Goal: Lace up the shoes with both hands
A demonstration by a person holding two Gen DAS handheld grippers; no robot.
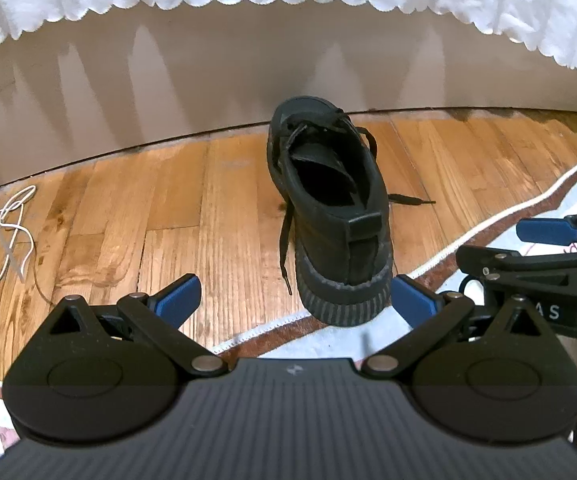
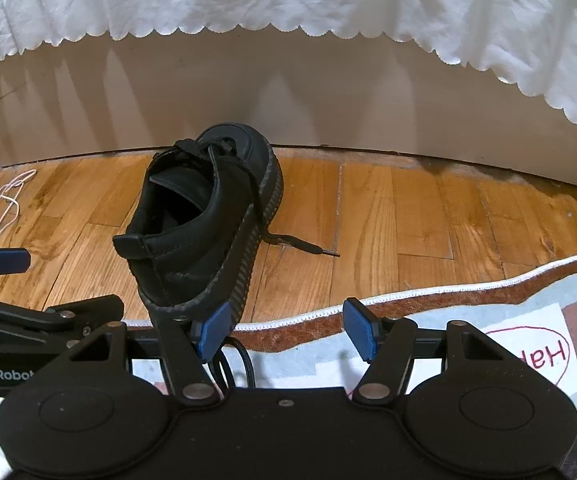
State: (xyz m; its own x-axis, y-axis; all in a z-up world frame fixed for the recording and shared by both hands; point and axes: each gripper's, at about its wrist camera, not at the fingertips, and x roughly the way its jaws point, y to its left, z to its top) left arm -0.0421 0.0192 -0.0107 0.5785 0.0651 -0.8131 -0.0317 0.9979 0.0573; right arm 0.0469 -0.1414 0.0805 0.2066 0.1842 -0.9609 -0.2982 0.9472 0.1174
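Shoe [image 1: 328, 216] toe and eyelets barely discernible.

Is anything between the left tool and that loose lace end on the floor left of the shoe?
Nothing visible: only bare wood floor lies between the open left tool and the lace end beside the shoe.

Bare floor [image 1: 216, 200] both sides of shoe [image 1: 328, 208]; wall [image 1: 208, 92] close behind toe; loose laces [image 2: 300, 245] trail.

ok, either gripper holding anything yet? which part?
Nothing held. Left gripper and right gripper are both open and empty; the shoe and its laces lie untouched on the floor.
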